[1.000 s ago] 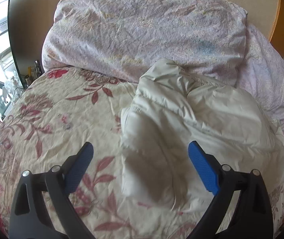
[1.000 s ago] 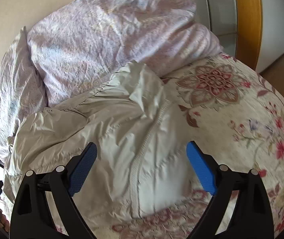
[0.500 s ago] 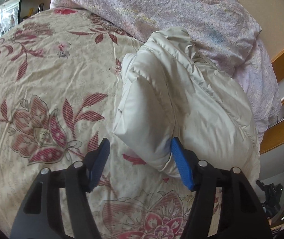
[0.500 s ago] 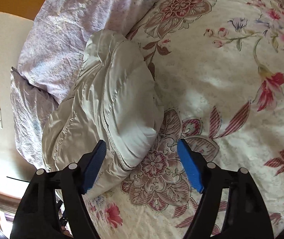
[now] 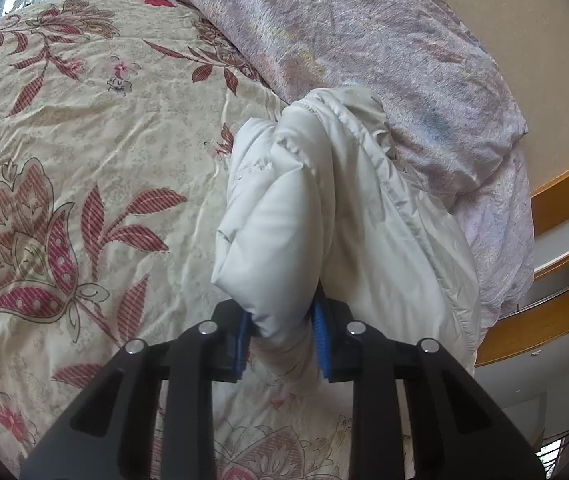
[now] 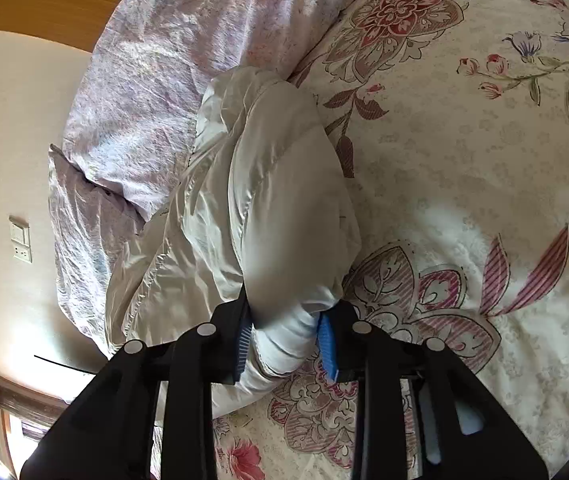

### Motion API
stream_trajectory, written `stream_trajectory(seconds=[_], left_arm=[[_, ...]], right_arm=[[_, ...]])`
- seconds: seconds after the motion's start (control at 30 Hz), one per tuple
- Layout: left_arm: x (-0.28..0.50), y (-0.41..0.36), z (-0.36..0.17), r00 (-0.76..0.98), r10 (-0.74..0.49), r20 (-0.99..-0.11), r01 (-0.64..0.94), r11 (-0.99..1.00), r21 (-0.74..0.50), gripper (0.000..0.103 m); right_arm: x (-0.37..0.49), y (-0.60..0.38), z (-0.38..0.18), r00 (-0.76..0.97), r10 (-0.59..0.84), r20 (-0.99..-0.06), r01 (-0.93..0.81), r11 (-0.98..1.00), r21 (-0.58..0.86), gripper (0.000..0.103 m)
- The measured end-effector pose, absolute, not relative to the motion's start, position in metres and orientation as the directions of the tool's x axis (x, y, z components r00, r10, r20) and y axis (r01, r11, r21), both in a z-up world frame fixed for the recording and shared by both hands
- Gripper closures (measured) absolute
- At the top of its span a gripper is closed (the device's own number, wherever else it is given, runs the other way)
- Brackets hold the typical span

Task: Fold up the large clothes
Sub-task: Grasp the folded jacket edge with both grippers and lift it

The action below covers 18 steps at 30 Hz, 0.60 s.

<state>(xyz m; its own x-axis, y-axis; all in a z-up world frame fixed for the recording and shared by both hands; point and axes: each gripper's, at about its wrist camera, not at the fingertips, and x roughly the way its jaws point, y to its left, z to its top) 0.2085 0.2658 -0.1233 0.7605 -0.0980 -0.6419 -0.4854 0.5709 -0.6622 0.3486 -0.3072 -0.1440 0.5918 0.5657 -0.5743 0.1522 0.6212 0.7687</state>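
On floral bedspread (image 5: 84, 128) your white puffer jacket (image 5: 324, 220) lies bunched against lilac duvet (image 5: 364, 40). Your left gripper (image 5: 282, 340) and right gripper (image 6: 286, 344) jaws just closing, now clamped on near jacket folds.

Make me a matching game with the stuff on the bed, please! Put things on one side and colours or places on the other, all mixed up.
Things:
1. puffy jacket
2. bedspread
3. crumpled duvet
4. left tool

Colour or state:
A. pale lilac, heaped at the wall end
B. cream with red flowers
C. shut on the jacket's near edge
D. off-white, lying on the bed

Pairs: 1-D, 2-B, 3-A, 4-C. The right tool grips the jacket too.
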Motion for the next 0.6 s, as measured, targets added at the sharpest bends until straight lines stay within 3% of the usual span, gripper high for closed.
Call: stream_trajectory(seconds=[0.3,0.6], left_arm=[[0.169,0.272,-0.088,0.804,-0.067,-0.591,-0.44,0.601,-0.667,0.084],[0.07,0.295,-0.093,0.779,-0.048,-0.625,-0.476,0.603,-0.64,0.084]], right_arm=[[0.327,-0.302,-0.126,0.579,0.624,-0.525,0.072,0.602,0.795,0.08],[0.264,-0.279,-0.125,0.482,0.695,-0.534,-0.026,0.621,0.784,0.08]])
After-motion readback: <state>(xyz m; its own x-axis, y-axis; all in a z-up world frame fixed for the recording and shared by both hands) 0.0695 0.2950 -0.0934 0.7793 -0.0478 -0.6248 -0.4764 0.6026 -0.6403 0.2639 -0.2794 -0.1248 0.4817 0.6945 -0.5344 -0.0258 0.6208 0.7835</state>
